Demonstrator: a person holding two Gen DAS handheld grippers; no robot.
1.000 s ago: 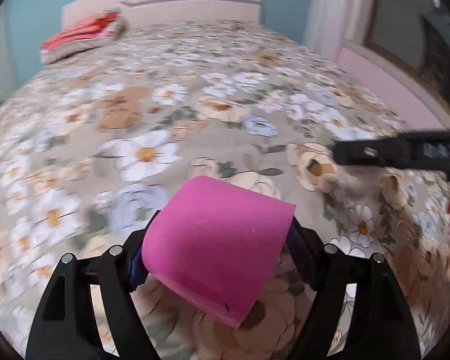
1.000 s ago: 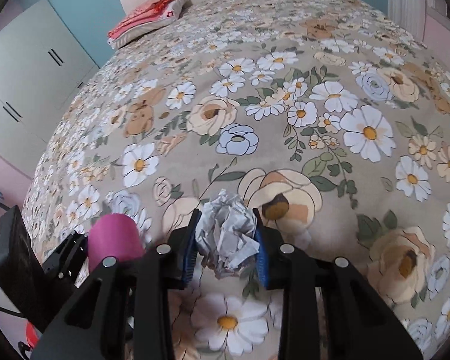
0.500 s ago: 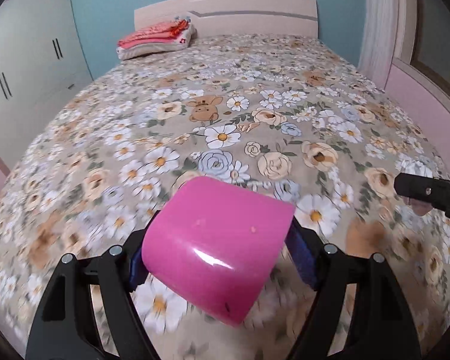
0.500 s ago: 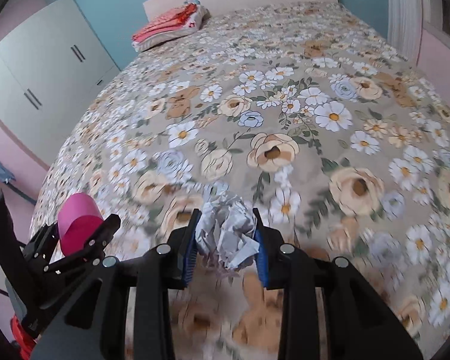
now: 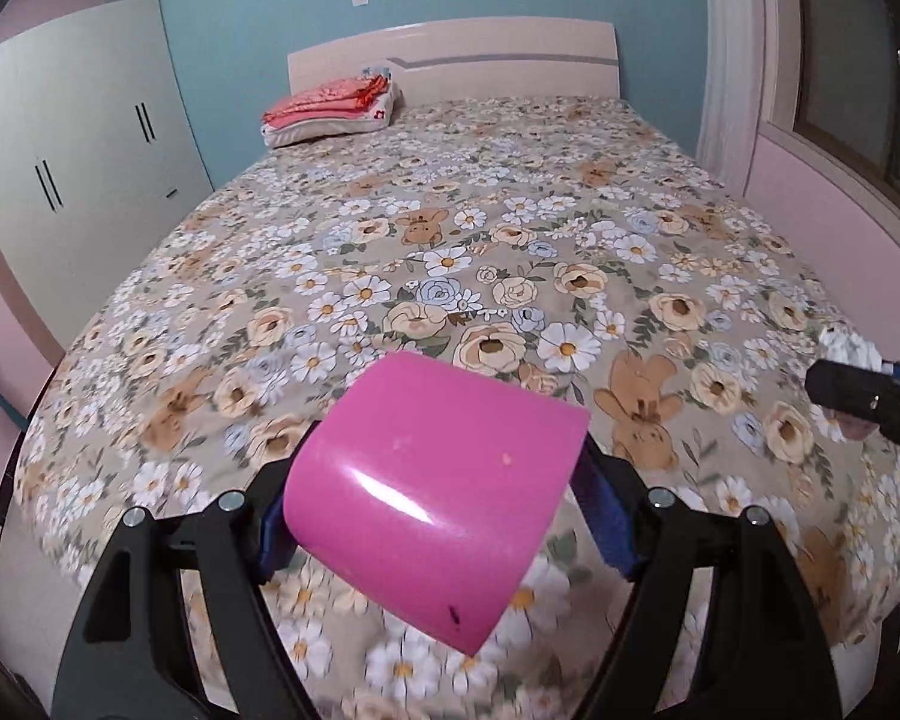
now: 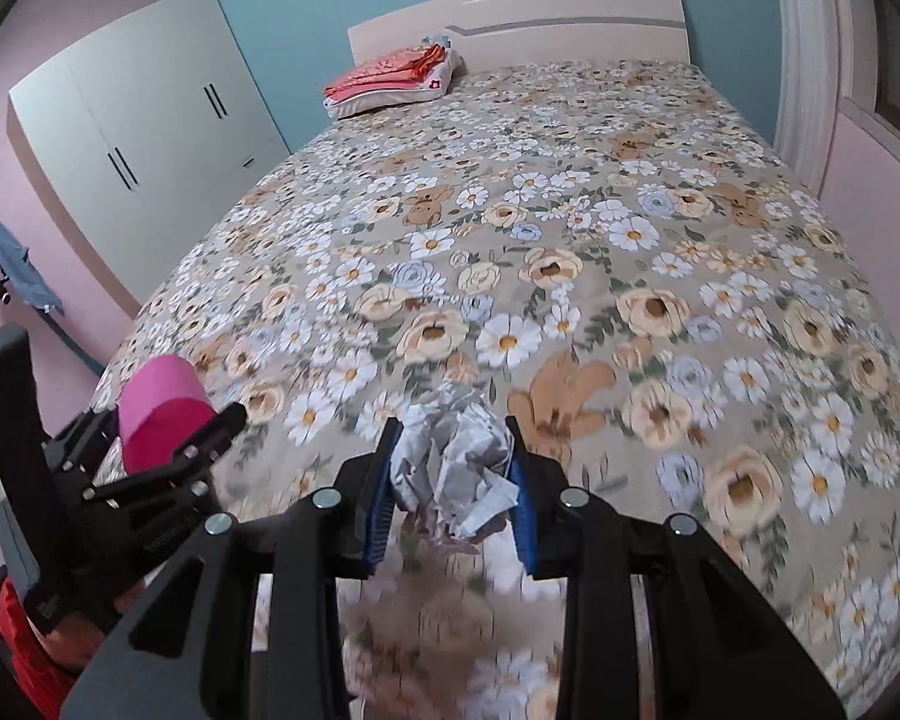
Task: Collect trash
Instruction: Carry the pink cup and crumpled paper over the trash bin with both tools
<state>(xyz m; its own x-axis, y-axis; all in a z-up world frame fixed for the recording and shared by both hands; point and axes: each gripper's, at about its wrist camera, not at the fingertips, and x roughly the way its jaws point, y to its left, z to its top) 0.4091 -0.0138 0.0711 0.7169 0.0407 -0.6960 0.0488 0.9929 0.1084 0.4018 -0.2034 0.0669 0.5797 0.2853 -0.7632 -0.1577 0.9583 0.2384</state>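
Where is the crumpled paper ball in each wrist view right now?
Left wrist: crumpled paper ball at far right edge, in the right gripper.
Right wrist: paper ball lower centre, between the blue pads.
Shared landmark: the red folded blanket by the headboard.

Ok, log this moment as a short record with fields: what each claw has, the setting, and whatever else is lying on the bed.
setting: bedroom, bed with floral cover
left claw: closed on a pink cup, held on its side above the bed's near end
right claw: closed on a crumpled paper ball, also off the cover
on bed: folded red cloth on a pillow by the headboard
loose trash on cover: none visible
beside bed: white wardrobe
trash bin: not in view
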